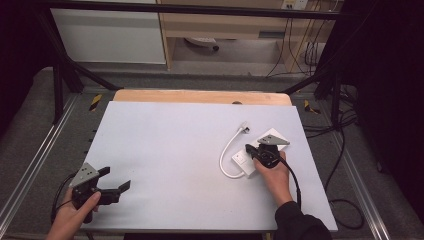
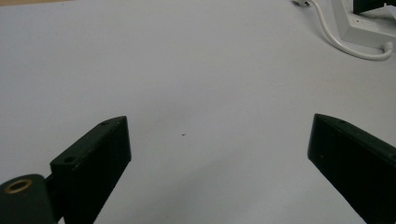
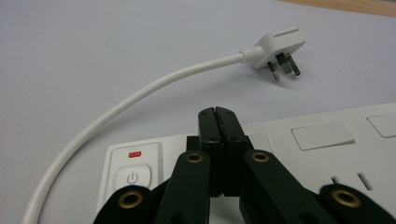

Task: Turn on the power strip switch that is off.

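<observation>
A white power strip [image 1: 239, 161] lies at the right of the table, its white cable [image 1: 225, 154] looping to a plug [image 1: 244, 127] that rests flat on the surface. My right gripper [image 1: 249, 149] is shut, nothing between its jaws. In the right gripper view its tips [image 3: 218, 116] sit over the top of the strip [image 3: 327, 135], just right of the power switch [image 3: 133, 177] with its red mark. I cannot tell if they touch it. My left gripper [image 1: 116, 178] is open at the front left, over bare table [image 2: 217, 135].
The table is covered by a white mat [image 1: 175, 150], with a wooden strip [image 1: 200, 96] along the far edge. Black frame posts and cables stand around the table on the floor. The strip [image 2: 359, 28] lies far ahead in the left gripper view.
</observation>
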The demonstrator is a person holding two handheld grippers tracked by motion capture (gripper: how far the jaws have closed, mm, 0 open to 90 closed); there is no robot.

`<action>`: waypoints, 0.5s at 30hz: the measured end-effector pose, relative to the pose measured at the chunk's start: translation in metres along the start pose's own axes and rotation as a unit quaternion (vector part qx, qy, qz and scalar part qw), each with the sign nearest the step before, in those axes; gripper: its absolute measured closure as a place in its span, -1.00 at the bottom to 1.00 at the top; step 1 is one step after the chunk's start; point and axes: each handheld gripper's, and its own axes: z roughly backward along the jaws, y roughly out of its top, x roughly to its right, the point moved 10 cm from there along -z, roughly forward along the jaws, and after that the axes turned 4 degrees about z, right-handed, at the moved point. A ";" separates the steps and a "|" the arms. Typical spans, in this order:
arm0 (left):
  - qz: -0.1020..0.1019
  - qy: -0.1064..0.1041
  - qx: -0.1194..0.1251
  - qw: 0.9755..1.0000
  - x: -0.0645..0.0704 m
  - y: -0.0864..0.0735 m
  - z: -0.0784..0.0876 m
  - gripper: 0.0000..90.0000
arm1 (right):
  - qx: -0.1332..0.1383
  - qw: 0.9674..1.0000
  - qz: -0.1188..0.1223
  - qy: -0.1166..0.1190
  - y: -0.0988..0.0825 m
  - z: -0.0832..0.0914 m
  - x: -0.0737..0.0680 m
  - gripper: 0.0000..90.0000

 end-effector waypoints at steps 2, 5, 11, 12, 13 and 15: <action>0.000 0.000 0.000 1.000 0.000 0.000 0.000 -0.86 | 0.001 1.000 0.000 0.000 0.000 0.000 0.000 1.00; 0.000 0.000 0.000 1.000 0.000 0.000 0.000 -0.86 | 0.001 1.000 0.000 0.000 0.000 0.000 0.000 1.00; 0.001 -0.002 -0.001 1.000 0.001 0.000 0.000 -0.86 | 0.002 1.000 0.003 0.000 0.000 0.000 0.001 1.00; 0.001 -0.002 -0.001 1.000 0.001 -0.001 -0.001 -0.86 | 0.002 1.000 0.004 0.000 0.000 -0.001 0.001 1.00; 0.001 -0.002 -0.002 1.000 0.001 -0.001 -0.001 -0.86 | 0.003 1.000 0.005 0.000 0.000 -0.001 0.001 1.00; 0.001 -0.002 -0.002 1.000 0.001 -0.001 -0.001 -0.86 | 0.002 1.000 0.006 0.000 0.000 -0.001 0.001 1.00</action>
